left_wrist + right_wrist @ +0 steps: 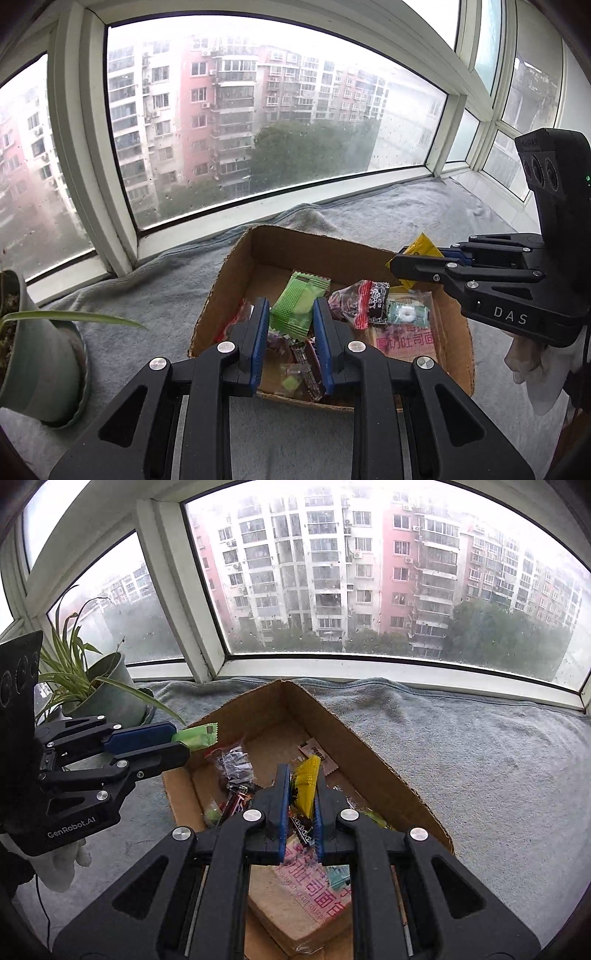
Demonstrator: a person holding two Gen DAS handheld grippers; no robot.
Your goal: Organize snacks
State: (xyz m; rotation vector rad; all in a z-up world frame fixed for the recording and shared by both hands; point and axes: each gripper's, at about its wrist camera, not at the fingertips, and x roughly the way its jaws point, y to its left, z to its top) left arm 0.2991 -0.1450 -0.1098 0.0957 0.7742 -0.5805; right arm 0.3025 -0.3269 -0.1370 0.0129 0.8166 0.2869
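An open cardboard box lies on a grey blanket and holds several wrapped snacks, among them a toast packet. My left gripper is shut on a green snack packet above the box's left side. Over the box, my right gripper is shut on a yellow snack packet. Both held packets hang clear of the snacks below.
A potted plant stands on the blanket left of the box. The white window frame runs close behind the box. A gloved hand holds each gripper.
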